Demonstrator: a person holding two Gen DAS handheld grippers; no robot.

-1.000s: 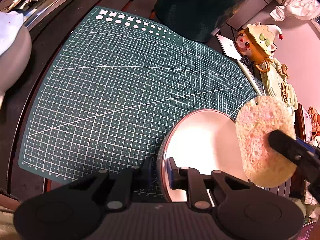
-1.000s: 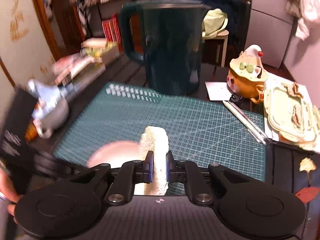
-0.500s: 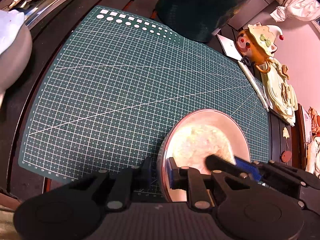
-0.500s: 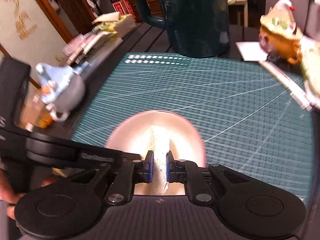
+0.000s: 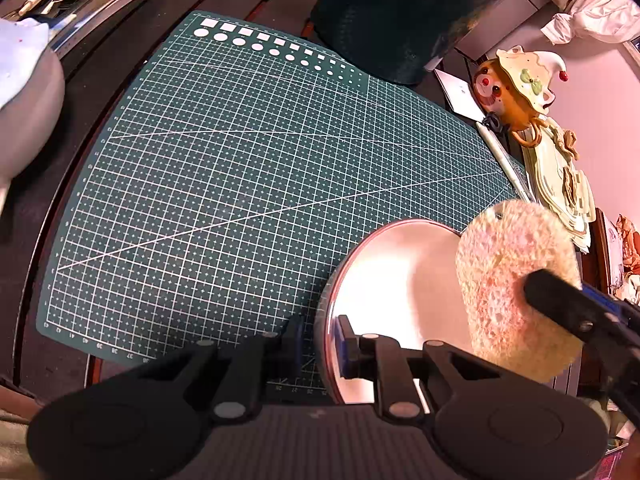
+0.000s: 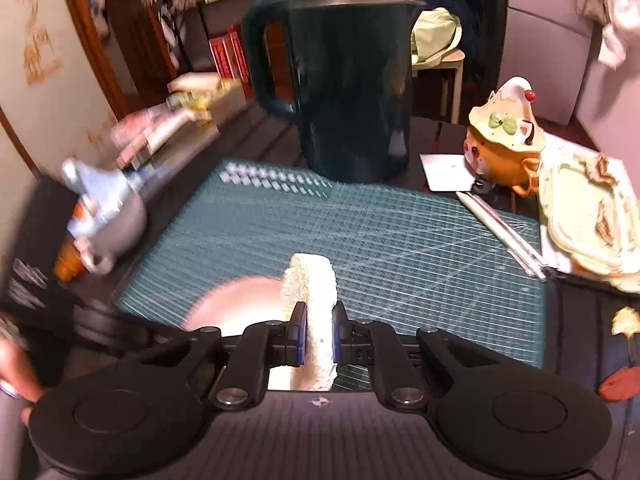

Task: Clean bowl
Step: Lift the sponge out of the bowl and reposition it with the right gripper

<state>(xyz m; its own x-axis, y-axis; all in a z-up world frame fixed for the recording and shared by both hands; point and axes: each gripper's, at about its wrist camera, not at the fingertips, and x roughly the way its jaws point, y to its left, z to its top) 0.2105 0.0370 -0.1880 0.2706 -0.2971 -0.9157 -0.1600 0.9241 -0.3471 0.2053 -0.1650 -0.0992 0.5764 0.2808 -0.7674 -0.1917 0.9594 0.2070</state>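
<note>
A shiny metal bowl rests on the green cutting mat at its near right part. My left gripper is shut on the bowl's near rim, one finger inside and one outside. A pale yellow sponge hangs above the bowl's right side, clear of its inside. My right gripper is shut on this sponge; its black finger crosses the sponge in the left wrist view. In the blurred right wrist view the bowl shows to the left of the sponge.
A tall dark green jug stands at the mat's far edge. An orange figurine pot, pens and stacked pale lids lie to the right. A grey-blue figurine sits left of the mat, with a hand at the lower left edge.
Half a second ago the sponge was down inside the bowl; it has since lifted up and to the right, back where it hung a second ago. The left gripper and bowl stayed put.
</note>
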